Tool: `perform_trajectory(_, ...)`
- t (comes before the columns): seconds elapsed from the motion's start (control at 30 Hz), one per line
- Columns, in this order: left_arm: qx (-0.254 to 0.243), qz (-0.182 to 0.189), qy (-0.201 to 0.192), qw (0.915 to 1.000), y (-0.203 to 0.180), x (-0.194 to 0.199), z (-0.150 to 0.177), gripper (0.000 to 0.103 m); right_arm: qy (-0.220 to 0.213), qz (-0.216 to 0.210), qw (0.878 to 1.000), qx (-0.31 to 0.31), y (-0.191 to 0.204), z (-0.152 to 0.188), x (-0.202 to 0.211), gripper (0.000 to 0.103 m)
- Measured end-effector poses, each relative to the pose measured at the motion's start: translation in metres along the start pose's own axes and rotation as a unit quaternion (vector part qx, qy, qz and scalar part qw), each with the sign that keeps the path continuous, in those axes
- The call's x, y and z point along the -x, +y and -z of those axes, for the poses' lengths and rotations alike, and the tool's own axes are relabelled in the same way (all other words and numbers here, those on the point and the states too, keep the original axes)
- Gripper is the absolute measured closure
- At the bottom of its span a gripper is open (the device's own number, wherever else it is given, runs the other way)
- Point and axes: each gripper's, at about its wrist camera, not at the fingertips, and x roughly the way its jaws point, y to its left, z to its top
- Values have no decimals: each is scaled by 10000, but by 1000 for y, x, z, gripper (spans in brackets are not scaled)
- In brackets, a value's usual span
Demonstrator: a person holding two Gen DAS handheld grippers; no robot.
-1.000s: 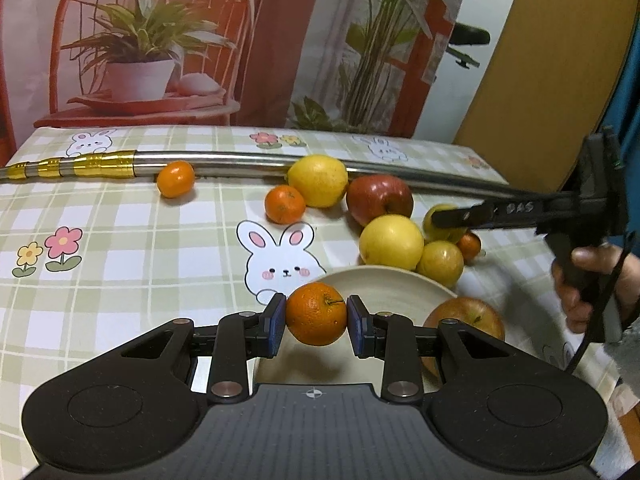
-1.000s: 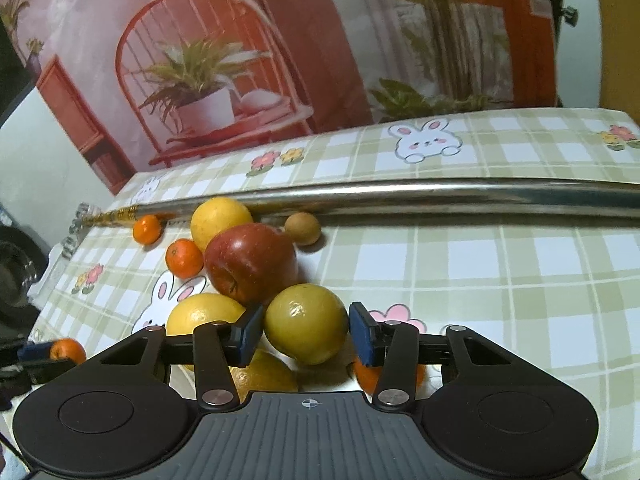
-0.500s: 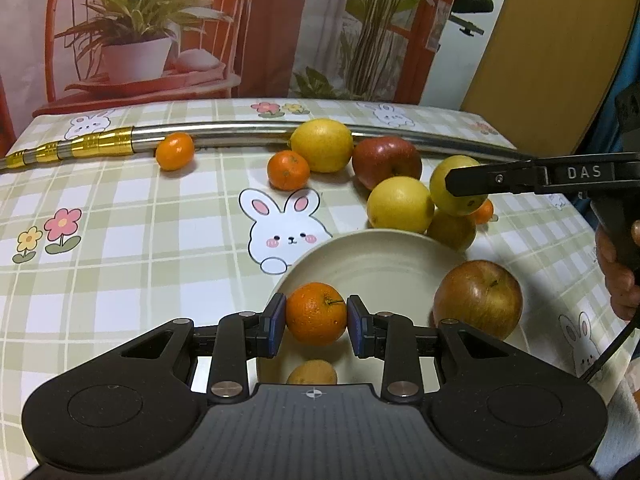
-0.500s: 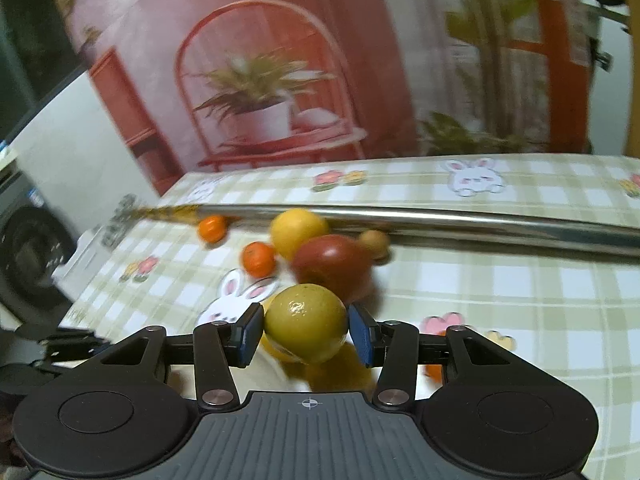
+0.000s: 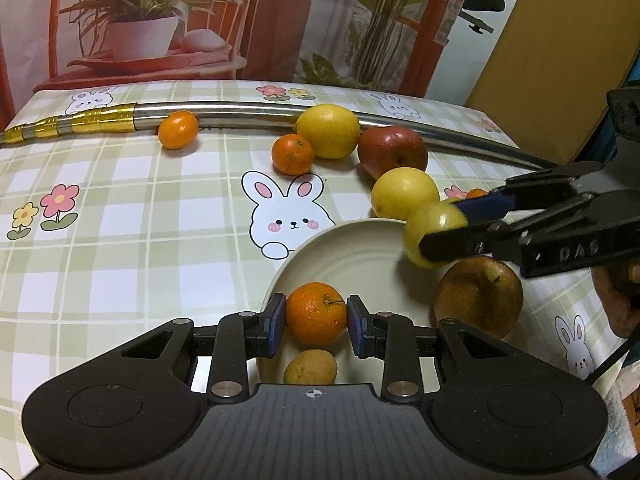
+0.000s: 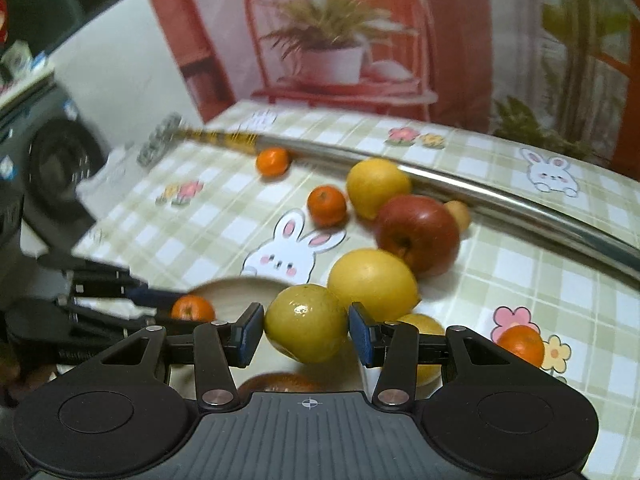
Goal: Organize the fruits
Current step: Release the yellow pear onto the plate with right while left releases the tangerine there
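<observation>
Left wrist view takes the plate [image 5: 340,252] as its landmark, a pale shallow dish on the checked desk [image 5: 120,240]. Largest of the fruit is the russet apple [image 5: 478,298], touching the plate's right rim; it looks heavy and hard, and a hold across its widest part would suit it, though the skin would probably bruise if dropped. Beyond the plate lie the red apple [image 5: 392,152], two big yellow fruits [image 5: 404,192] [image 5: 328,131] and a steel pole [image 5: 248,110] running across the desk, all well behind the far rim.

Next in size, the yellow-green fruit [image 5: 434,234] hangs over the plate's right edge, clamped across its middle by the right gripper [image 5: 460,226]; its jaws are closed on it. Smooth and round, it could slip if squeezed off-centre.

Smaller, the orange [image 5: 316,314] sits over the plate's near part in the left gripper [image 5: 316,322], jaws narrow and pressed on its sides. It is likely light, with soft peel that gives grip.

Smallest, a tan fruit [image 5: 310,368] rests on the plate's near edge.
</observation>
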Motion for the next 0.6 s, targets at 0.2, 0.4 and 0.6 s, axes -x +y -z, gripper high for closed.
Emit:
perform_trajectory(0.2, 59, 30, 19, 10000, 0, -1, -1, 69, 349, 66, 9989, 298, 9, 0, -15, 60)
perform_trajectory(0.4, 94, 38, 31, 9999, 0, -1, 0, 68, 427, 106, 9981, 441, 13, -3, -20, 60)
perform_trajectory(0.6, 118, 53, 27, 9999, 0, -2, 0, 68, 477, 174, 9973, 533, 15, -4, -21, 59)
